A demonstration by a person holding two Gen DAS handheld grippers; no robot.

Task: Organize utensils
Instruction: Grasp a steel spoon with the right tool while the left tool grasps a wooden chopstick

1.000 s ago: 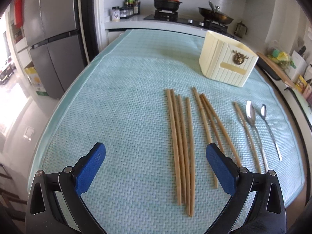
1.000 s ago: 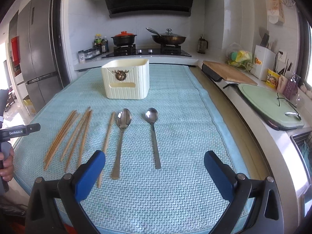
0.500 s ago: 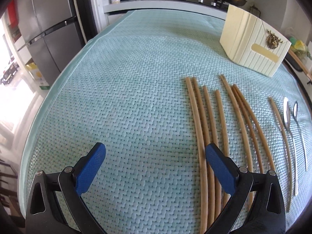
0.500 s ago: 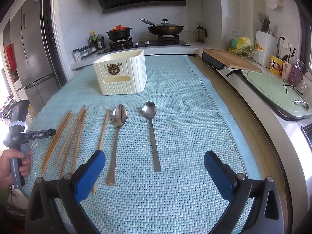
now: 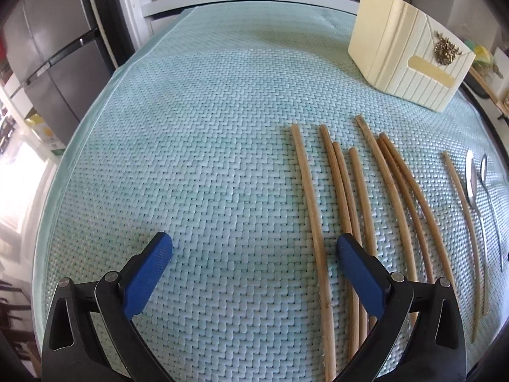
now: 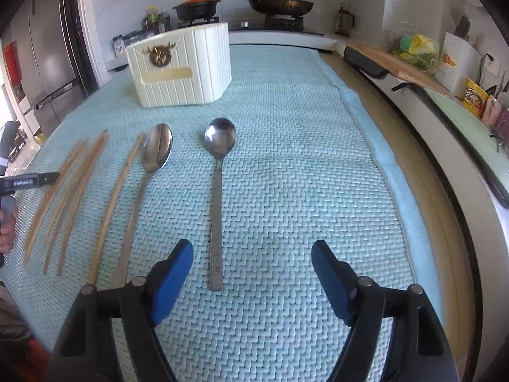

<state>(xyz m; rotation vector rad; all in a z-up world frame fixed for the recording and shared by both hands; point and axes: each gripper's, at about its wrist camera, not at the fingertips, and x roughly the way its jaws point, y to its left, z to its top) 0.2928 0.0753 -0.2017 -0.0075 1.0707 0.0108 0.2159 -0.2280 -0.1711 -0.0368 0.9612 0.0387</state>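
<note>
Several wooden chopsticks (image 5: 342,191) lie side by side on the light blue woven mat (image 5: 206,159). My left gripper (image 5: 253,245) is open low over them, with the leftmost chopstick (image 5: 310,210) just inside its right finger, untouched. Two metal spoons lie right of the chopsticks. In the right wrist view my right gripper (image 6: 252,248) hangs over the handle of the right spoon (image 6: 217,210). Its jaws are closing, and the handle lies between them near the left finger, not pressed. The left spoon (image 6: 152,159) lies beside a single chopstick (image 6: 117,191). A cream ribbed holder (image 6: 181,70) stands behind.
A stove with a pot (image 6: 195,6) and a pan (image 6: 280,4) stands beyond the mat. A grey fridge (image 5: 54,57) is at the left. Right of the mat runs the counter edge, with a cutting board (image 6: 397,63) and a green tray. A hand (image 6: 8,222) holds the left gripper.
Both grippers have come down closer to the mat. The right jaws have narrowed, and the right spoon's handle now lies between them. The left gripper hangs nearer the chopsticks.
</note>
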